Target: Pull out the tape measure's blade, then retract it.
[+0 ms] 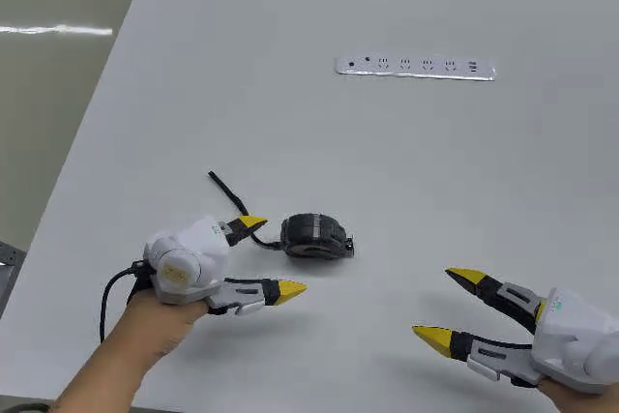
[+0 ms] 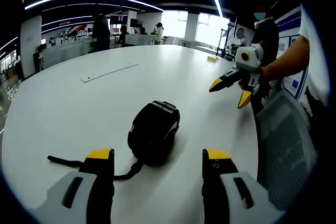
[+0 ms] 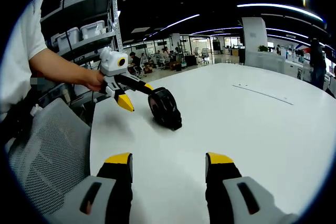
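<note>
I am only starting. The tape measure (image 1: 316,236) is lying closed on the bench (image 1: 387,162), toward its near left corner, with no blade drawn out, so both the pull and the retraction are left to do. I am holding the left gripper (image 1: 276,254) just beside the case on its strap (image 1: 224,189) side, jaws spread wide and gripping nothing. The right gripper (image 1: 437,304) is hovering well apart along the near edge, jaws likewise apart and empty. I am judging that steadying the case comes first.

Head view steeply down on the table (image 1: 290,123); gripper views low, opposed, tape measure (image 1: 314,236) shared.
</note>
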